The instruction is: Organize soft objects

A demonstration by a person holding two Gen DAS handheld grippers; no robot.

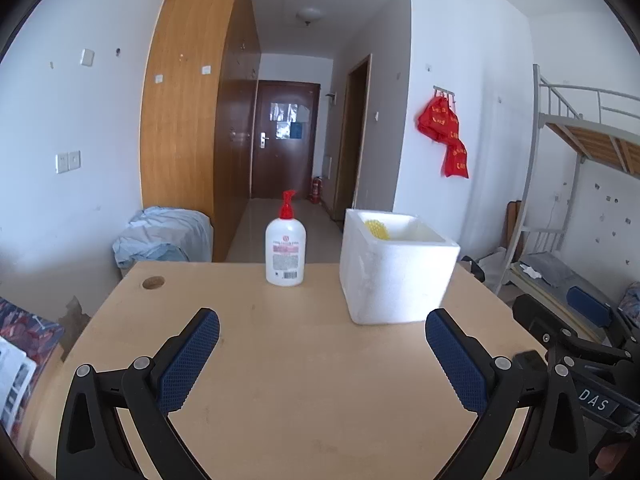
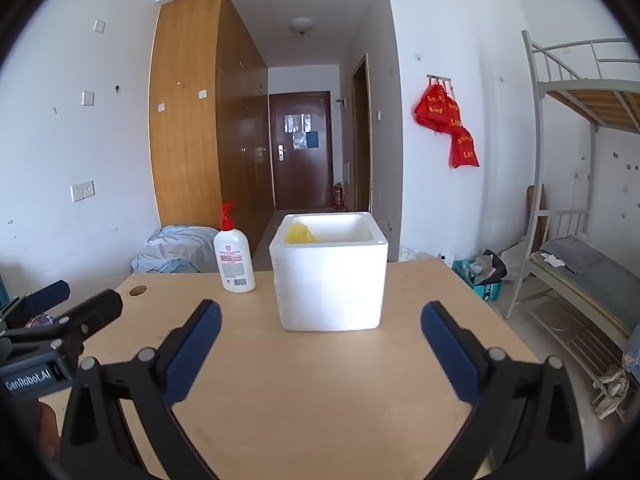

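A white foam box (image 1: 396,272) (image 2: 330,276) stands on the wooden table (image 1: 300,360) (image 2: 320,380). A yellow soft spiky object (image 1: 377,229) (image 2: 300,234) lies inside it, mostly hidden by the wall. My left gripper (image 1: 322,320) is open and empty above the table, short of the box and left of it. My right gripper (image 2: 320,314) is open and empty, facing the box's front. The right gripper shows at the right edge of the left wrist view (image 1: 592,312); the left gripper shows at the left edge of the right wrist view (image 2: 60,308).
A white pump bottle with a red top (image 1: 285,252) (image 2: 234,258) stands left of the box near the table's far edge. A round cable hole (image 1: 153,282) (image 2: 137,290) is in the far left corner. A bunk bed (image 2: 580,264) stands to the right.
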